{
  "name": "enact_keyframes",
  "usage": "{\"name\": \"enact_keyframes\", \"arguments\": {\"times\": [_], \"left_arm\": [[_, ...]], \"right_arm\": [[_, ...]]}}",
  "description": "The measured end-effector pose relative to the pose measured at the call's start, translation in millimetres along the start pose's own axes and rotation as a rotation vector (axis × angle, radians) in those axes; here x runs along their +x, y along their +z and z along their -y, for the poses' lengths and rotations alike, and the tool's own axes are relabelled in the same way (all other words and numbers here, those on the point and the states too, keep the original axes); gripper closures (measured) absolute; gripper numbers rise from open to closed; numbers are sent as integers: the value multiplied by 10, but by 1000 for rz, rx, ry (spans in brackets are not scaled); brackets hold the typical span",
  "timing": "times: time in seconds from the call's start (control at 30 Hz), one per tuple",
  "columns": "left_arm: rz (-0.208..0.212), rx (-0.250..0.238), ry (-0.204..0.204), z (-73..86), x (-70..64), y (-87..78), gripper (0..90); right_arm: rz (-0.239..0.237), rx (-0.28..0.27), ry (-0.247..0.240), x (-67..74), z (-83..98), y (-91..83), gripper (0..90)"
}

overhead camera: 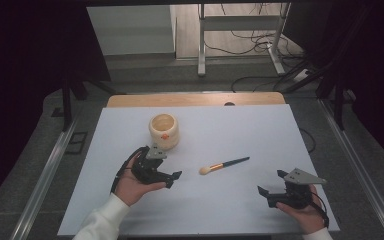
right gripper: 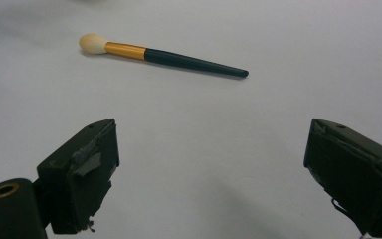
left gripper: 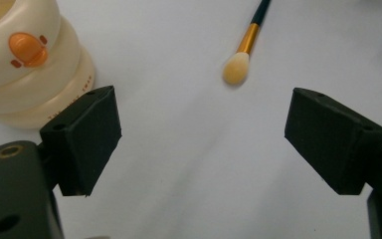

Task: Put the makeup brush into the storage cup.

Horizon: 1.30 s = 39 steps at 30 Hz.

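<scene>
A makeup brush (overhead camera: 223, 164) with a cream tip, gold band and dark handle lies flat on the white table (overhead camera: 240, 130), near its middle. A cream ribbed cup (overhead camera: 164, 130) with an orange mark stands upright behind my left gripper (overhead camera: 174, 179). That gripper is open and empty, left of the brush. In the left gripper view the cup (left gripper: 27, 64) is at the upper left and the brush (left gripper: 243, 50) lies ahead between the jaws. My right gripper (overhead camera: 271, 182) is open and empty at the front right. The brush (right gripper: 159, 54) lies ahead of it in the right gripper view.
The table's wooden far edge (overhead camera: 195, 99) shows behind the white surface. Beyond it stand a metal frame (overhead camera: 240, 30) and loose cables (overhead camera: 260, 47) on the floor. Metal rails (overhead camera: 45, 180) run along both sides of the table.
</scene>
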<state>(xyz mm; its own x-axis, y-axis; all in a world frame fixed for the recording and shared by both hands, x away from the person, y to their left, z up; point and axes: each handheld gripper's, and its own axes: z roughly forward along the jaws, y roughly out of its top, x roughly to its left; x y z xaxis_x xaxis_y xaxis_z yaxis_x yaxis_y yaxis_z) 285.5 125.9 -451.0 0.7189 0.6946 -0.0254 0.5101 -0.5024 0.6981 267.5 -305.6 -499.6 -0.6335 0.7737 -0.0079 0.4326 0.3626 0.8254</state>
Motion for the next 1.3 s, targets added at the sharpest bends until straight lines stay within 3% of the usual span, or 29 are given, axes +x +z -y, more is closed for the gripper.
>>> {"name": "enact_keyframes", "arguments": {"times": [1.3], "left_arm": [[38,57,99,-335,-197,273,155]], "right_arm": [[1,-4,-6,-7,7,2,77]]}}
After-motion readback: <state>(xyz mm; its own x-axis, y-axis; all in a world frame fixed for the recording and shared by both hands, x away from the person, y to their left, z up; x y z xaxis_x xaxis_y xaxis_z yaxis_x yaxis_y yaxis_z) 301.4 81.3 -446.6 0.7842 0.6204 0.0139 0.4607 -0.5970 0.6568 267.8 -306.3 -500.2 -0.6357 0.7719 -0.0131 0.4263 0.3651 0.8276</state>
